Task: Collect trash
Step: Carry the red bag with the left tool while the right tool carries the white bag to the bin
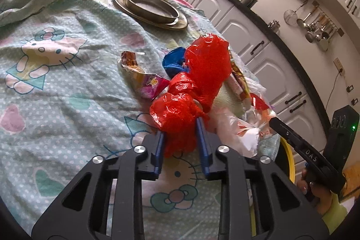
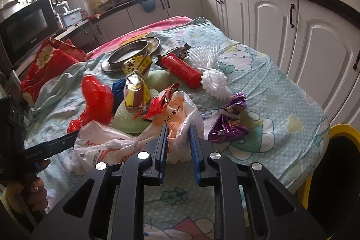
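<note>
Trash lies on a table with a Hello Kitty cloth [image 1: 56, 82]. My left gripper [image 1: 181, 127] is shut on a crumpled red plastic bag [image 1: 202, 73], which also shows in the right wrist view [image 2: 96, 98]. My right gripper [image 2: 178, 134] is shut on the edge of a white and orange plastic bag [image 2: 177, 118], which also shows in the left wrist view [image 1: 243, 129]. Around them lie a blue bag [image 1: 174, 60], a pink snack wrapper [image 1: 148, 82], a purple wrapper [image 2: 229, 120], a red wrapper [image 2: 157, 105], a yellow wrapper [image 2: 135, 93] and a red bottle [image 2: 180, 70].
A steel plate with a ring tin [image 2: 128, 55] sits at the table's far side. A white foam net [image 2: 216, 82] lies near the bottle. A yellow-rimmed bin [image 2: 337, 150] stands by the table's right edge. White cabinets [image 2: 292, 26] run along the right. A red cushion [image 2: 47, 64] lies at the left.
</note>
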### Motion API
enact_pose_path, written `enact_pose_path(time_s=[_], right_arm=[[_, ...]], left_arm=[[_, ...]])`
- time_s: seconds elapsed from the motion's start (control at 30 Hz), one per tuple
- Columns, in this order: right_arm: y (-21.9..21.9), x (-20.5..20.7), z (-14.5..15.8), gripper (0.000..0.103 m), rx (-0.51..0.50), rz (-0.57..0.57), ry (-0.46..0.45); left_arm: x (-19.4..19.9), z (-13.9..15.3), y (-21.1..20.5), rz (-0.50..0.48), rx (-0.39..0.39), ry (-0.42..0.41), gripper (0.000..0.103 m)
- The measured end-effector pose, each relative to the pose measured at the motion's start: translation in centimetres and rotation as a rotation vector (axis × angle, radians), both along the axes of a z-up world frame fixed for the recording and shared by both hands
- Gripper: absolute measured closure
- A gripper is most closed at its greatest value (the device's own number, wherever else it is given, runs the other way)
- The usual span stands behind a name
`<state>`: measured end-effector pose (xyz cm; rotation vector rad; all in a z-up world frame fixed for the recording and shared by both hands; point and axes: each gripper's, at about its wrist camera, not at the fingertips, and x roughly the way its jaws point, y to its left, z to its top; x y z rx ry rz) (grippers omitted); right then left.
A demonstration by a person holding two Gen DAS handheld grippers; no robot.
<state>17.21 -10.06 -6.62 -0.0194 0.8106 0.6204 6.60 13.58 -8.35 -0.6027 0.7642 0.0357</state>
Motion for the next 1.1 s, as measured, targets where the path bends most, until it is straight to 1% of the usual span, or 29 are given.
enact_pose_path(time_s=[0.2,0.37,0.53,0.8,0.9,1.1], right_arm=[[-0.8,-1.1,1.0,0.086,0.010,0.013,0.008],[-2.2,-1.8,1.5,0.086,0.010,-0.011,0.007],[-4.0,-2.3,3.1,0.087,0.034,-0.036,-0.029],[-7.6,-3.3,5.7,0.088,0.059,-0.091,-0.113],[-9.7,-3.5,6.7,0.088,0.065,-0.134,-0.150],[-13.3,-3.3,7.5,0.088,0.086,-0.216,-0.173]], left_arm=[[-1.3,2.3,-0.8,-0.021,0.053,-0.058,0.088],[-2.2,4.3,-1.7,-0.041,0.097,-0.112,0.089],[-2.3,5.8,-3.2,-0.075,0.133,-0.148,0.089],[-1.6,6.9,-6.0,-0.136,0.168,-0.177,0.089],[-0.9,7.4,-7.2,-0.168,0.186,-0.190,0.089],[0.7,8.1,-9.7,-0.223,0.203,-0.201,0.089]])
